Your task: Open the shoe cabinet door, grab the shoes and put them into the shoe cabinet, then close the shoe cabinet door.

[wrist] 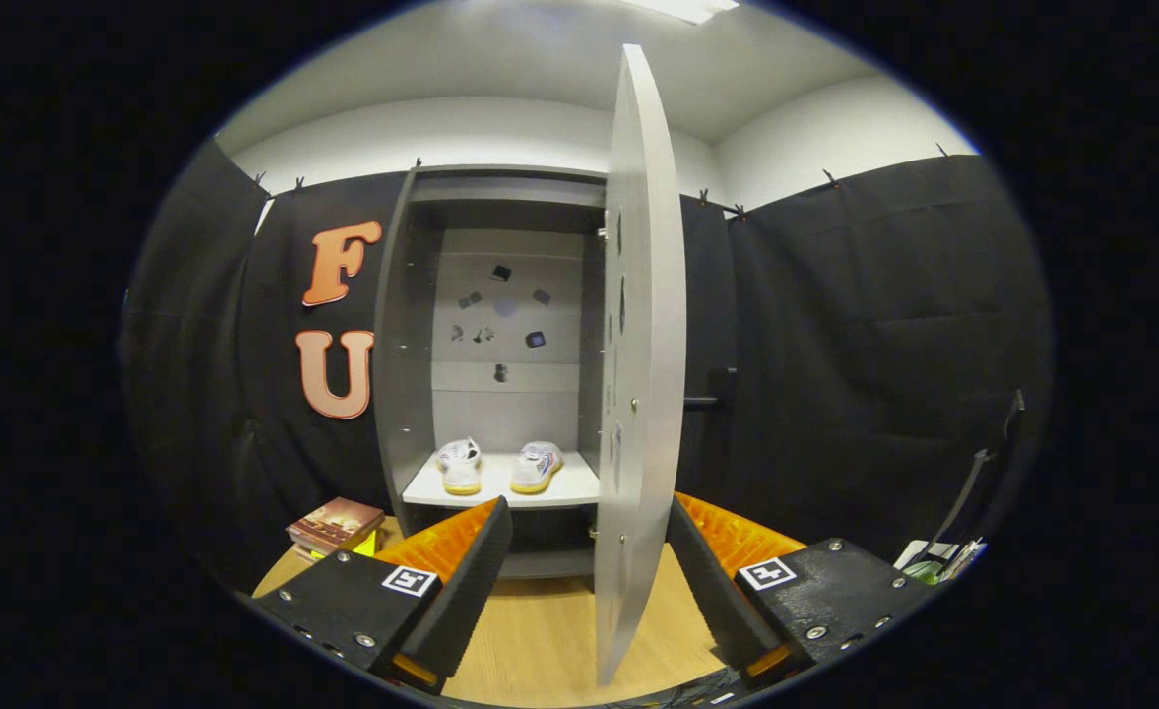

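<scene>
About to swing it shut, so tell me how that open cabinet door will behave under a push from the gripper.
The door looks like a flat rigid panel, so it should swing as one piece rather than flex. Tall and thin, it probably moves easily. Its smooth face may let the fingers slide. The gripper is open, the door's edge between its fingers.

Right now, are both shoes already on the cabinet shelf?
Yes, both shoes sit side by side on the shelf inside the cabinet, door open edge-on between the open gripper's fingers.
</scene>
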`<state>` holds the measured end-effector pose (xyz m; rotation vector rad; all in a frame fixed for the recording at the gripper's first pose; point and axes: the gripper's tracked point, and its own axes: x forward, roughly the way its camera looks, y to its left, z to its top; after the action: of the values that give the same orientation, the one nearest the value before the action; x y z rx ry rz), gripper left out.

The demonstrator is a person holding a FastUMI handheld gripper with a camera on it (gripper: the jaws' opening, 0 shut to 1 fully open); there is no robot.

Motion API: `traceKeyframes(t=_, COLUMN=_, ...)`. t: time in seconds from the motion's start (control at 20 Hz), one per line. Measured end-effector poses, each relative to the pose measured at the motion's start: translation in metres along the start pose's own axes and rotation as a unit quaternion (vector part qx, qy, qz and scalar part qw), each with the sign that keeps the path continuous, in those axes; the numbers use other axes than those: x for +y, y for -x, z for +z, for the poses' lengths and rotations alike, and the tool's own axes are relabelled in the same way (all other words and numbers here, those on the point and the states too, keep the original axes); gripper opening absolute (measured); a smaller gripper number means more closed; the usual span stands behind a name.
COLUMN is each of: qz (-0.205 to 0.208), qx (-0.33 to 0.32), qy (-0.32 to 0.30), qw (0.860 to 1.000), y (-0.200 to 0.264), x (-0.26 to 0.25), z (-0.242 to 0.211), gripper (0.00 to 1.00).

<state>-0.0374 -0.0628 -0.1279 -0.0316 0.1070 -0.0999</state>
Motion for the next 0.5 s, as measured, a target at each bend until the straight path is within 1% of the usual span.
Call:
traceKeyframes(t=0.15, qz=0.020, qx=-0.001, qy=0.002, qw=1.000, y=-0.017, x=0.041, z=-0.003, gripper=0.96)
traceKeyframes(t=0.25, qz=0.039, qx=0.003, qy=0.005, qw=0.999, y=-0.031, x=0.069, z=-0.004, gripper=0.96)
traceKeyframes(t=0.3, qz=0.054, qx=-0.005, qy=0.003, qw=0.999, y=-0.035, x=0.084, z=0.001, gripper=0.96)
traceKeyframes(t=0.35, qz=0.066, qx=-0.002, qy=0.003, qw=0.998, y=-0.040, x=0.099, z=-0.001, gripper=0.92)
traceKeyframes(t=0.4, qz=0.069, qx=-0.002, qy=0.013, qw=0.998, y=-0.044, x=0.112, z=-0.003, gripper=0.92)
traceKeyframes(t=0.5, qz=0.053, qx=-0.001, qy=0.026, qw=0.998, y=-0.055, x=0.130, z=-0.004, gripper=0.90)
